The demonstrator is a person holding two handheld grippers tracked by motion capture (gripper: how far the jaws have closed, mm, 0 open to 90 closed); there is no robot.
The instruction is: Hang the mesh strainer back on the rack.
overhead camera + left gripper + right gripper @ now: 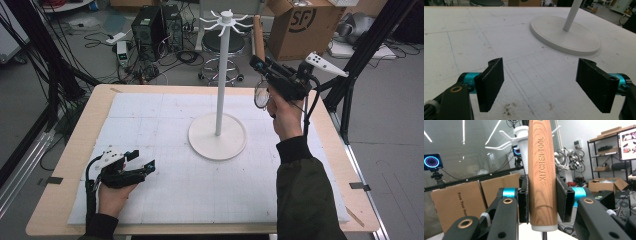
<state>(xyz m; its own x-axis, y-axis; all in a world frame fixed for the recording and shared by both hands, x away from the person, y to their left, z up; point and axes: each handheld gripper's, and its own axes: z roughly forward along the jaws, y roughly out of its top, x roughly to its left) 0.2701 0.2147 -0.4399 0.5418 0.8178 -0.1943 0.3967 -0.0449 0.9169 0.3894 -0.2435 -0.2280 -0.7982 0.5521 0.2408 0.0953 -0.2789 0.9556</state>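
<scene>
The pale wood bench (60,200) carries a white gridded foam mat (150,115). On the mat stands a white hook stand (218,100): round flat base, slim pole, curved prongs at the top. The right gripper (542,200), raised near the prongs, is clamped on a smooth wooden utensil handle (542,170) engraved "KITCHEN TOOL". The left gripper (544,85) rests on the mat, its ribbed black jaws wide apart, holding nothing.

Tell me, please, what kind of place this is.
Probably a lab or workshop for recording handling tasks: computer towers and loose cables on the floor, cardboard boxes, and a tripod-mounted sensor.
</scene>
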